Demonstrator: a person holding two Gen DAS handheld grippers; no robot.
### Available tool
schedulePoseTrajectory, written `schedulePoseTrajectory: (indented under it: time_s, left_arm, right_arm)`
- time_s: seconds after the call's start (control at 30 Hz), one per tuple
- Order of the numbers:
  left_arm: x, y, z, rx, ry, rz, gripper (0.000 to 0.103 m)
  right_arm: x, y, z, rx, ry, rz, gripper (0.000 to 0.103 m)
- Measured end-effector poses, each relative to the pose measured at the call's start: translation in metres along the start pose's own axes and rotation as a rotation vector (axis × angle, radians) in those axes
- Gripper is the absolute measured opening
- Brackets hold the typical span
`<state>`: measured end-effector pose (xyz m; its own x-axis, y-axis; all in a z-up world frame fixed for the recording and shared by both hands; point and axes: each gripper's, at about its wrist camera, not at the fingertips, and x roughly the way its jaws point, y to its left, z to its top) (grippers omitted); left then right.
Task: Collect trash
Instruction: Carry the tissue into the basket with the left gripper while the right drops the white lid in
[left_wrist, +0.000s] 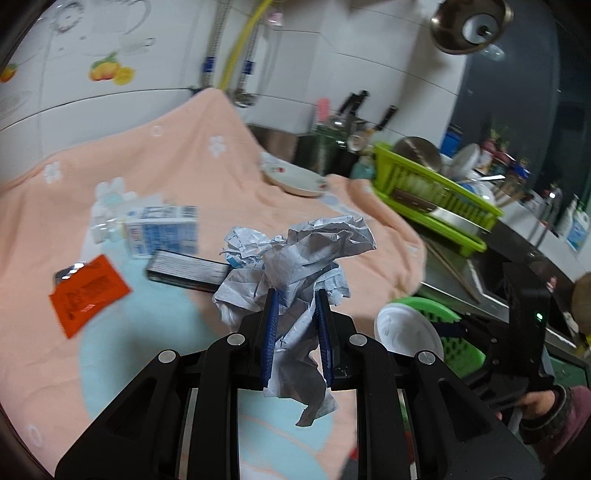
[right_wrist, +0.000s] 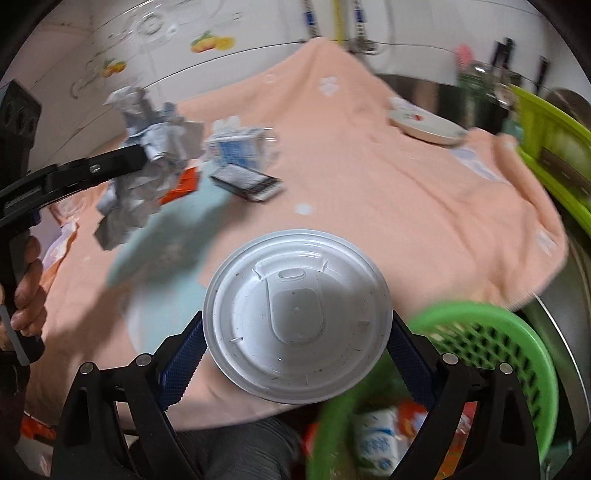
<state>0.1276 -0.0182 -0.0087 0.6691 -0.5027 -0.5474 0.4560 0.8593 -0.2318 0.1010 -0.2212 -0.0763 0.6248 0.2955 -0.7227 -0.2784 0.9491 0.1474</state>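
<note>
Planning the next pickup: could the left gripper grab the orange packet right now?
Probably not: the left gripper is shut on crumpled paper, so its jaws are full. The orange packet lies uncovered on the cloth.

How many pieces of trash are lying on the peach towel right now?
3: the blue-and-white carton, the dark flat box in front of it, and the orange packet to their left. Others may be hidden.

A home kitchen — beyond the jaws, a green dish rack (left_wrist: 436, 192) full of crockery beside a steel sink (left_wrist: 480, 291), knives (left_wrist: 354, 103) and tiled wall (left_wrist: 332, 55) behind.
</note>
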Motion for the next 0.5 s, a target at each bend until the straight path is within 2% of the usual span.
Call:
schedulePoseTrajectory:
  time_s: [0.3,0.5]
  left_arm:
    - [0.016,-0.058,-0.011,0.054,0.032,-0.102,0.020]
    - [0.029,-0.093,-0.019,0.078,0.062,-0.159,0.020]
  right_arm:
    - [-0.043,-0.074,-0.047,0.151,-0.005,-0.118,0.089]
    - [-0.056,-0.101,-0.075,0.219,0.006,-0.143,0.090]
